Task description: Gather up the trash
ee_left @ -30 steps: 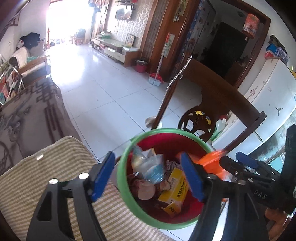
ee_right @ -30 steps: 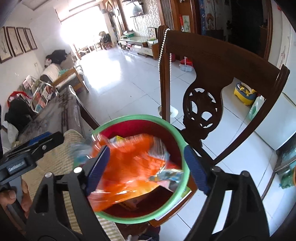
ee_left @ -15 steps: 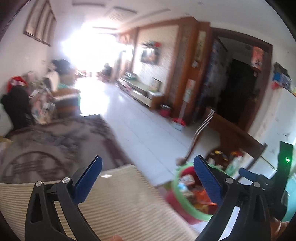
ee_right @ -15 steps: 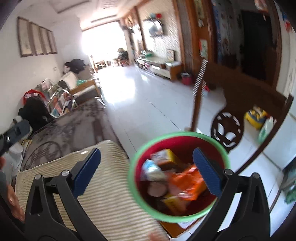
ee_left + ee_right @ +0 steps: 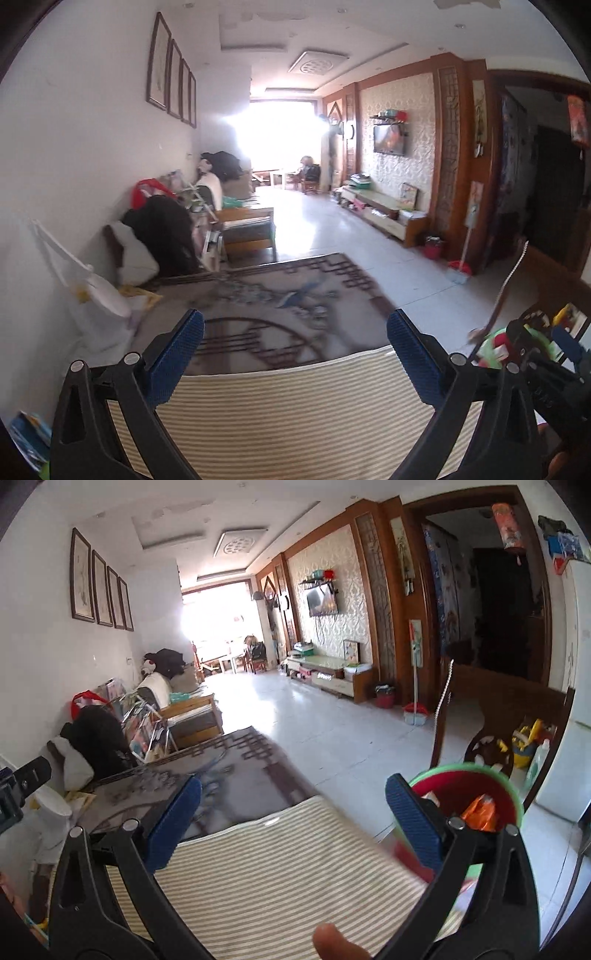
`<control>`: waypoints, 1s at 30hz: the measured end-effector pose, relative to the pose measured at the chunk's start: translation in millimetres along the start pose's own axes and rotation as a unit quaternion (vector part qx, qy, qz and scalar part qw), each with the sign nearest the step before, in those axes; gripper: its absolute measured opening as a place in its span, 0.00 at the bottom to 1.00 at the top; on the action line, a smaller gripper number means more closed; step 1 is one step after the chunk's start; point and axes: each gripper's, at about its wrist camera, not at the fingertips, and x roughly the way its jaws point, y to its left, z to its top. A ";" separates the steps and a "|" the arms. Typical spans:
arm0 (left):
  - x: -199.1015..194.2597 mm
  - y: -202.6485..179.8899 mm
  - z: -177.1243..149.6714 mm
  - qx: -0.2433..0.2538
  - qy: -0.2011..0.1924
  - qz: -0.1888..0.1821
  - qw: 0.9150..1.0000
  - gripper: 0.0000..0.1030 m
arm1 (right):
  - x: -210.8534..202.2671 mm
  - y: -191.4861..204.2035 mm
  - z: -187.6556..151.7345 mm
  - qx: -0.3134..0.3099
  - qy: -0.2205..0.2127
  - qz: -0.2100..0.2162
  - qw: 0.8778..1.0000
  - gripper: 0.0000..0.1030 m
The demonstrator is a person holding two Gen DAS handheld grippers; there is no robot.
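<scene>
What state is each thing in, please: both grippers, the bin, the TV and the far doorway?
Left gripper: open, nothing between its pads.
Right gripper: open, holding nothing.
Red bin with green rim: upright, uncovered, with trash inside.
Orange wrapper: lying in the bin.
TV: wall-mounted; on or off unclear.
Doorway: open, dark beyond.

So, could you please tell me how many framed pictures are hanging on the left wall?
4. The framed pictures hang in one row high on the left wall above the sofa: the nearest, a second, a third and the farthest. None seems hidden.
</scene>
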 end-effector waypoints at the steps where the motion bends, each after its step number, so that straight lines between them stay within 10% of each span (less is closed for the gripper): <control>1: -2.5 10.6 0.3 -0.007 0.003 0.001 1.000 0.92 | 0.1 8.4 -1.6 -0.005 0.006 0.000 1.000 0.95; 30: -0.1 82.4 -17.5 -0.061 0.044 -0.023 0.997 0.92 | -15.1 72.3 -17.6 -0.060 0.014 0.012 0.998 0.95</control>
